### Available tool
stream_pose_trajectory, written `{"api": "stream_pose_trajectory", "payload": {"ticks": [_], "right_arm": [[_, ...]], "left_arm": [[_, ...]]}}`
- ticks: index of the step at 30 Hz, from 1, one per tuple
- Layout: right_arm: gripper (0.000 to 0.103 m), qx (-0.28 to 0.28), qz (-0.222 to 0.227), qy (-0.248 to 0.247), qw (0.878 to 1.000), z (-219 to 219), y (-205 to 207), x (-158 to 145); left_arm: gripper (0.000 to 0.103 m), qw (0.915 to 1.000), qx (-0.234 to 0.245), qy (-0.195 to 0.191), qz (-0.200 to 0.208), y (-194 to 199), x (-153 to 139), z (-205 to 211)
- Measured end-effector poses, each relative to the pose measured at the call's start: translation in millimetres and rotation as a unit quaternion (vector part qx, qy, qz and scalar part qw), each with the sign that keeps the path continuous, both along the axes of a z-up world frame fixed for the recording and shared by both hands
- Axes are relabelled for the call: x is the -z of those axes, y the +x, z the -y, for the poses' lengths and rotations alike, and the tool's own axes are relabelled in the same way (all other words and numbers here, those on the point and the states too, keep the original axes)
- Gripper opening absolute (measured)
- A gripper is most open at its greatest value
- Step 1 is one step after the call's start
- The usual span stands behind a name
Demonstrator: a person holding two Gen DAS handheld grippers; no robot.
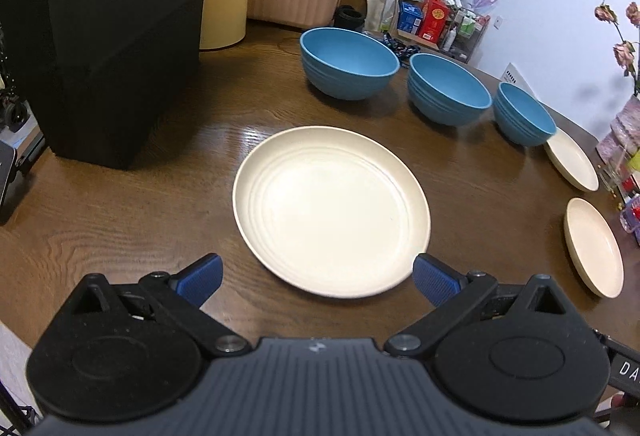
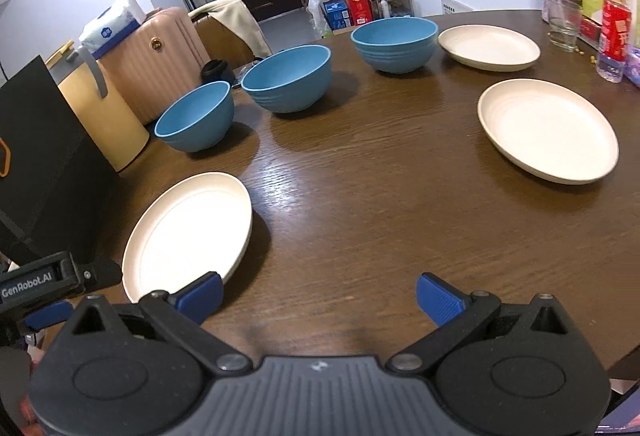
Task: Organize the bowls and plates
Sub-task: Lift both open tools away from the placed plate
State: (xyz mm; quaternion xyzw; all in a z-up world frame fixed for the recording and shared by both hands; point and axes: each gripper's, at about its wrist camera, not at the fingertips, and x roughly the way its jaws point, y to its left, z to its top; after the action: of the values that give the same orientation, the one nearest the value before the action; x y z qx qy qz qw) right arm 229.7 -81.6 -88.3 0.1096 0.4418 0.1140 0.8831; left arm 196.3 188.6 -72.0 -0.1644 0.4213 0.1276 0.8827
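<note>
Both grippers, left gripper (image 1: 318, 278) and right gripper (image 2: 319, 298), gape wide, holding nothing. Round cream plastic plate (image 1: 330, 209) sits right before the left gripper; "GenRobot.AI" label (image 2: 26, 286) sits left of it.

Both cameras sit low over the brown desk (image 1: 120, 215), each looking forward between its own tool's blue fingers. The left camera is close to a cream plate (image 1: 331, 209) at 12 o'clock. The right camera sees that plate (image 2: 188, 232) at 10 o'clock. Both share three blue bowls (image 2: 286, 79).
</note>
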Motion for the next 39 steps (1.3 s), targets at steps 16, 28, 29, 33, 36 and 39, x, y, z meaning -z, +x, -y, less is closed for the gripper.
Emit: {"api": "stream_pose_trajectory", "payload": {"ticks": [16,28,29,33,36,39], "right_arm": [[0.103,0.003,0.024,-0.006,1.0,42.6,-56.3,-15.9],[0.103,0.003,0.041,-0.013,0.999,68.7,-91.8,-21.6],[0.103,0.003,0.043,-0.014,0.999,70.1,-94.4,-22.1],[0.103,0.004,0.053,-0.017,0.998,76.8,-103.8,-23.7],[0.103,0.009,0.063,-0.021,0.998,81.3,-107.9,-25.7],[0.103,0.018,0.073,-0.027,0.997,85.0,-111.4,-28.5]], "left_arm": [[0.103,0.9999,0.004,0.002,0.015,-55.9,-10.5,49.9],[0.103,0.9996,0.002,0.01,0.027,-84.2,-20.6,79.7],[0.103,0.9995,0.004,0.012,0.028,-86.1,-21.3,82.5],[0.103,0.9992,0.008,0.018,0.034,-91.8,-25.6,92.2],[0.103,0.9991,0.009,0.021,0.036,-92.9,-27.3,97.1],[0.103,0.9991,0.011,0.022,0.034,-90.7,-28.0,100.3]]}}
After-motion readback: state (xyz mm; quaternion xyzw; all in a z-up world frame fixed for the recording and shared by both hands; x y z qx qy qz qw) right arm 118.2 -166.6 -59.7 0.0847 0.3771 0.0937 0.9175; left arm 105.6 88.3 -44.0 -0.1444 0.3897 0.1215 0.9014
